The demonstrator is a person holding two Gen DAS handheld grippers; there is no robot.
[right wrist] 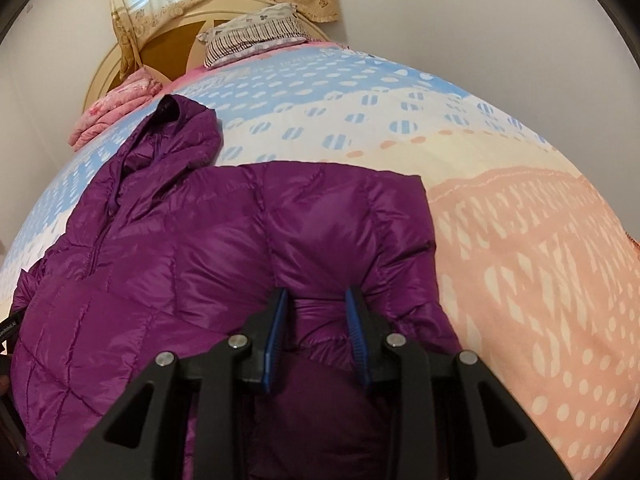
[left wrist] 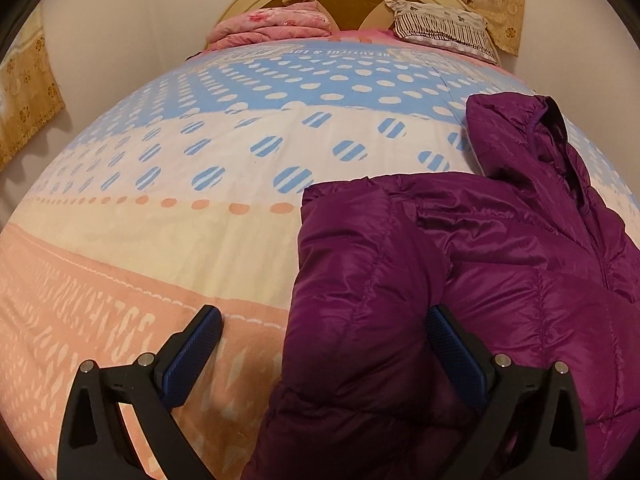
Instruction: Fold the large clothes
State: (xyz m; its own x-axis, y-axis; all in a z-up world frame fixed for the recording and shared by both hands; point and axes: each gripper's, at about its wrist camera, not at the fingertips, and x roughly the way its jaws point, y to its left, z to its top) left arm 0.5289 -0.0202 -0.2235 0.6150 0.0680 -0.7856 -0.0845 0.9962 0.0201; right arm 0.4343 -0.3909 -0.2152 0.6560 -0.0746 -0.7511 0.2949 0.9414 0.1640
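Observation:
A shiny purple padded jacket (left wrist: 500,260) with a hood (left wrist: 520,132) lies spread on the bed, its sleeves folded in over the body. My left gripper (left wrist: 328,328) is open wide at the jacket's near left edge. The folded sleeve sits between the fingers; the left pad (left wrist: 192,356) is over bare bed cover, apart from the cloth. In the right wrist view the jacket (right wrist: 200,260) fills the near left. My right gripper (right wrist: 317,320) is shut on a bunched ridge of its fabric near the right edge, with creases running out from the pads.
The bed cover (left wrist: 160,220) is pastel, with blue dots and peach bands. At the head lie a pink folded blanket (left wrist: 272,26) and a striped pillow (left wrist: 440,26) against a rounded headboard (left wrist: 352,4). Floral curtains (left wrist: 28,92) hang beside the bed.

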